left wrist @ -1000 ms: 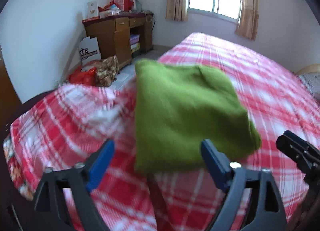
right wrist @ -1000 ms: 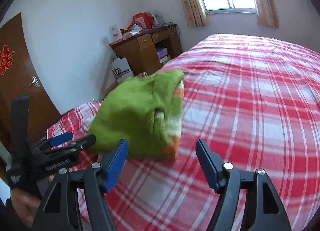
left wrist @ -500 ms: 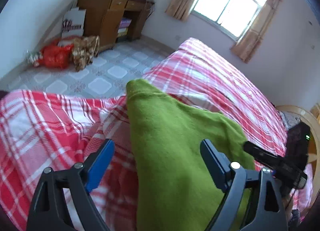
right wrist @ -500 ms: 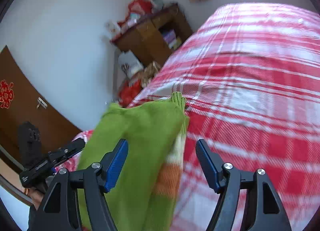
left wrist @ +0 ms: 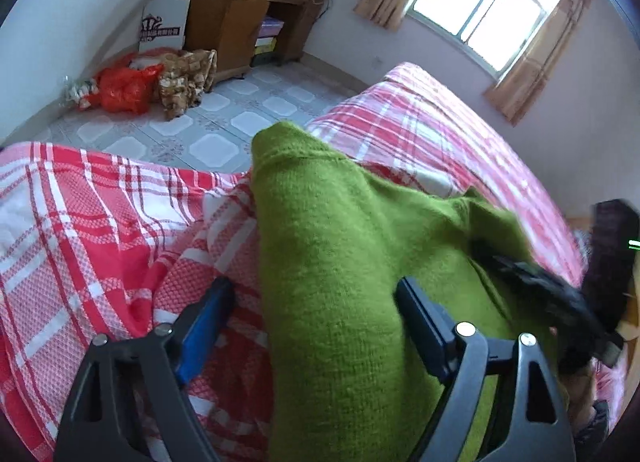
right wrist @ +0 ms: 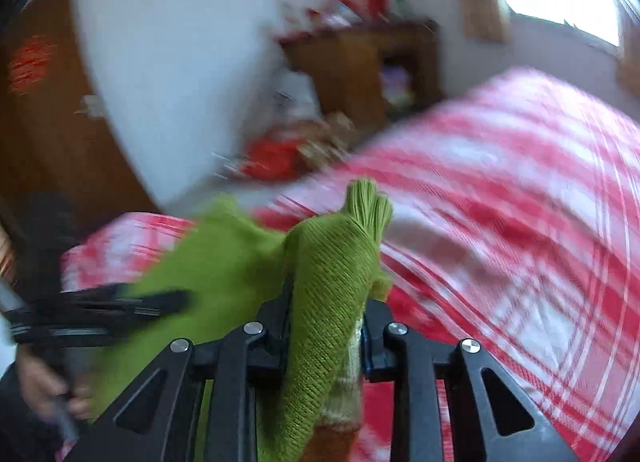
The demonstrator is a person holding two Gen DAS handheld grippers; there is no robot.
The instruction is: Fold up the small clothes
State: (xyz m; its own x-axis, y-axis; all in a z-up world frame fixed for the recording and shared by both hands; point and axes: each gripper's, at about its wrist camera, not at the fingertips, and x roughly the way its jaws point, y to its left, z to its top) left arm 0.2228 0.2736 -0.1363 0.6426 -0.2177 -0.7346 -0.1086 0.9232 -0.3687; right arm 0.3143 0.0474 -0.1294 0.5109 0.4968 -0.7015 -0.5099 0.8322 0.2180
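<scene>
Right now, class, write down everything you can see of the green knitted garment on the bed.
The green knitted garment is a fuzzy, wool-like lime knit with a ribbed edge and a pale and orange band low in the right wrist view. It lies bunched on the red plaid bedspread near the bed's edge. The right gripper, jaws closing, pinches a rolled fold. The left gripper, jaws closing but wide, straddles the cloth without pressing it.

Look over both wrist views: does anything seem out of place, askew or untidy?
On the floor beside the wooden desk, a red plastic bag and a crumpled patterned bundle lie heaped. The plaid bedcover is rucked up beside the green sweater.
</scene>
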